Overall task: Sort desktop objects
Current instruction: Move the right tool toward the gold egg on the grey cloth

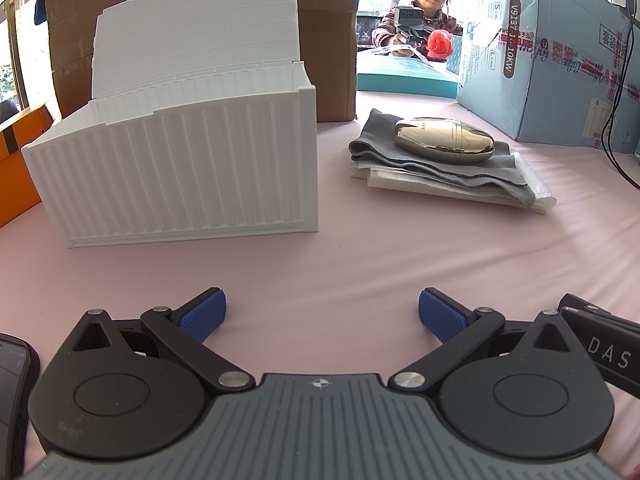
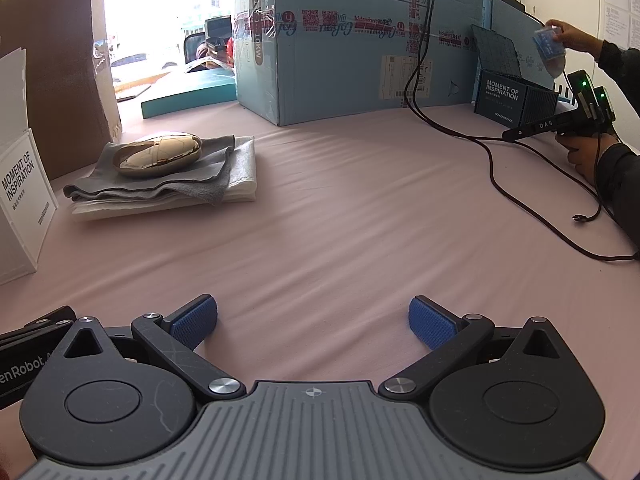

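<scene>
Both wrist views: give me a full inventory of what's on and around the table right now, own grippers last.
storage box: 1, white, lid up, table's left
gold case: 1, shiny gold, lying on the grey cloth
grey cloth: 1, folded, on the white pad
white pad: 1, under the cloth, mid-table
brown carton: 1, behind the storage box
blue carton: 1, light blue, back of table
dark box: 1, navy, lid up, far right
black cable: 1, trailing across table's right
table: 1, pink surface
left gripper: open, holding nothing
right gripper: open, holding nothing
</scene>
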`<state>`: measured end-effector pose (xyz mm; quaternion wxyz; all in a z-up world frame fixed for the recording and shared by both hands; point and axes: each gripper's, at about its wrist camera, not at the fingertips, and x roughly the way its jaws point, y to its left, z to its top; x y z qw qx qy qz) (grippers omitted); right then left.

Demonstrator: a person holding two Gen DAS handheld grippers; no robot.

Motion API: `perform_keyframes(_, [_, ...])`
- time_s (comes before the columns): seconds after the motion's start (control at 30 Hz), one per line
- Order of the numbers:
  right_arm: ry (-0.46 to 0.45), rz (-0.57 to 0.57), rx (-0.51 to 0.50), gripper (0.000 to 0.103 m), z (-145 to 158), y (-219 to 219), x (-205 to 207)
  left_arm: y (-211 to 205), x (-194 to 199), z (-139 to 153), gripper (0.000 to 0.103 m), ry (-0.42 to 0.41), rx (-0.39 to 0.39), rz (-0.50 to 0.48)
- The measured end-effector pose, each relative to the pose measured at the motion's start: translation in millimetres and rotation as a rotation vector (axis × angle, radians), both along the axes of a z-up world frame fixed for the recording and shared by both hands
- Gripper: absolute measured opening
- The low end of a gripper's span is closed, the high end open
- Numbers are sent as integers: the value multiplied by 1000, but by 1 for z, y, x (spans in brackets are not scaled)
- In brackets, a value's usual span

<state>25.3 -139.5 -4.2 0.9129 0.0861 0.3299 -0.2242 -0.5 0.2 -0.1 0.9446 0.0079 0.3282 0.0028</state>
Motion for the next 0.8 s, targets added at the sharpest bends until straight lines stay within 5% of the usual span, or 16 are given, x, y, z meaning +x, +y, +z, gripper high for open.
perform_keyframes(0.8, [11,-7,-18,103,1,3,1,-1,1,-1,103,-2,-1,1])
